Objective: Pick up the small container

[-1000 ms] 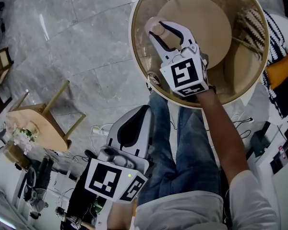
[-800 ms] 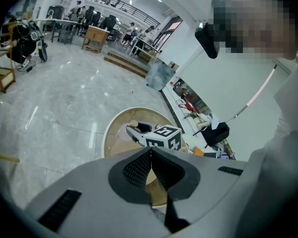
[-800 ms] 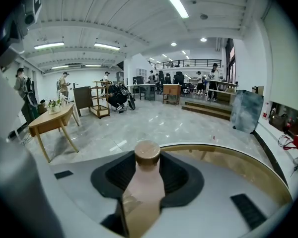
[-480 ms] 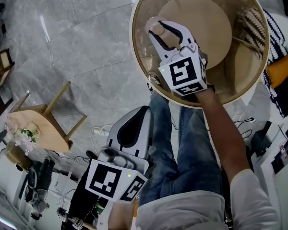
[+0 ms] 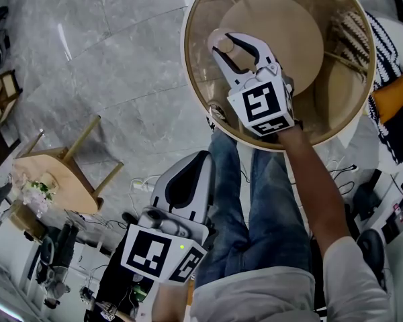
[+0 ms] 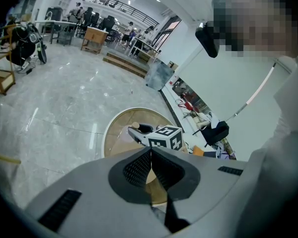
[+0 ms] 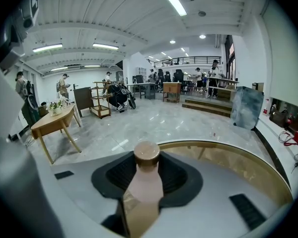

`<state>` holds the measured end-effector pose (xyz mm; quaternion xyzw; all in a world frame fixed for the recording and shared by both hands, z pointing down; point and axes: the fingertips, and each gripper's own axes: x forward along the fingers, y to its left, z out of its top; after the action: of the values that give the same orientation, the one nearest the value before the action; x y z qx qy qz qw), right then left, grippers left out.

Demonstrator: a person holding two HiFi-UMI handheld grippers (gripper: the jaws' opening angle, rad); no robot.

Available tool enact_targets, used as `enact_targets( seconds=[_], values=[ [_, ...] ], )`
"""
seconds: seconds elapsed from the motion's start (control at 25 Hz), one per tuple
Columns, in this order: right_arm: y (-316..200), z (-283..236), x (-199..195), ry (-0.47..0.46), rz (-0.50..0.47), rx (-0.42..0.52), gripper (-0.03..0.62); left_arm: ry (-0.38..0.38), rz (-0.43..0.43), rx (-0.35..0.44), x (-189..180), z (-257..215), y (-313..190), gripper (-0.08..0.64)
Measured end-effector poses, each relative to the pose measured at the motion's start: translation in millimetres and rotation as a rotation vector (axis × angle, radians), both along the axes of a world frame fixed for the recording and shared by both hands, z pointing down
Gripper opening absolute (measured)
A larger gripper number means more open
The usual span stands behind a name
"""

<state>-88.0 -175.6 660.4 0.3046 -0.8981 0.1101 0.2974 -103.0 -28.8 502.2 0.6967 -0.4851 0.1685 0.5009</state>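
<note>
Glass table [image 5: 196, 79]; container [image 7: 141, 197] between right gripper [image 7: 147, 170] jaws

container [image 7: 145, 187] between fingers [image 7: 181, 178] (over table [image 5: 322, 92])

Head camera looks down; all share table [image 5: 336, 106].

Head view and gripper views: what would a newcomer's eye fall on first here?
The right gripper stands out first, its jaws closed on a small tan bottle with a brown cap, at the round glass table with its wooden rim. Next comes the left gripper, jaws shut and empty, held low beside the person's jeans.
</note>
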Motion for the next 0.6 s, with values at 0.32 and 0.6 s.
enact_targets(
  seconds=[0.32, 0.6],
  values=[
    [2, -13, 8, -0.011, -0.001, -0.006, 0.147, -0.007, 0.006, 0.010, 1, -9, 0, 0.017],
    [12, -23, 14, -0.021, -0.008, -0.013, 0.147, -0.016, 0.011, 0.025, 4, -15, 3, 0.017]
  ],
)
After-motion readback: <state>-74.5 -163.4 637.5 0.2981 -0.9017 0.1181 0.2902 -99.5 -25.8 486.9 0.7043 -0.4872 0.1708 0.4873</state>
